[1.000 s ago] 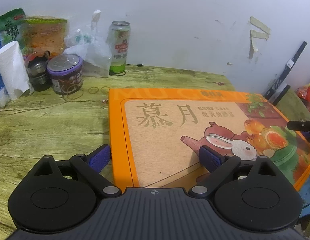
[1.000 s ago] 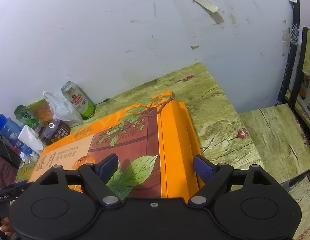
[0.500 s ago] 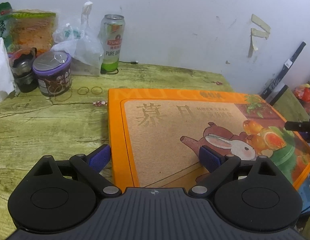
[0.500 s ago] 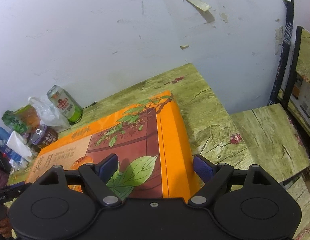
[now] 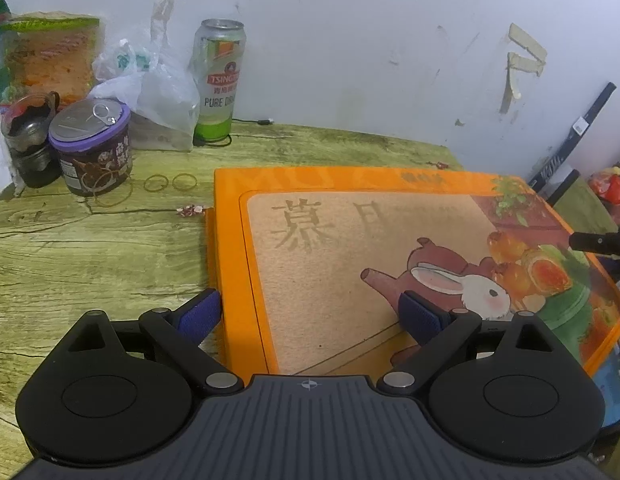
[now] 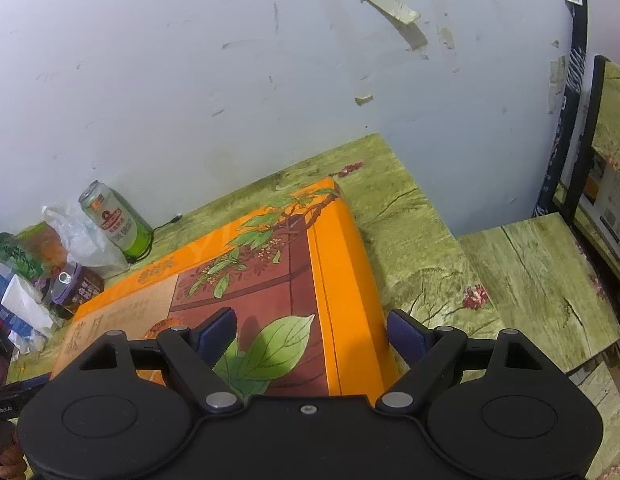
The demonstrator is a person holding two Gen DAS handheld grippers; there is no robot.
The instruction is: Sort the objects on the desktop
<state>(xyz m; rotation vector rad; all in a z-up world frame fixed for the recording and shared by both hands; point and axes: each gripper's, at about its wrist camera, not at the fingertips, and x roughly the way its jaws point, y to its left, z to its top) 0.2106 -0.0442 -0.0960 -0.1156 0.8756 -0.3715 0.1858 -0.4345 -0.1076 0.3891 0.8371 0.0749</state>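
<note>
Lying flat on the green wood-grain worktop [image 5: 89, 248], long axis across both claws, flat orange cardboard gift box [image 5: 390, 248]: left end edge straddled by wide-open, empty left claw [image 5: 310, 314], right end by equally open, empty right claw [image 6: 310, 334].
</note>
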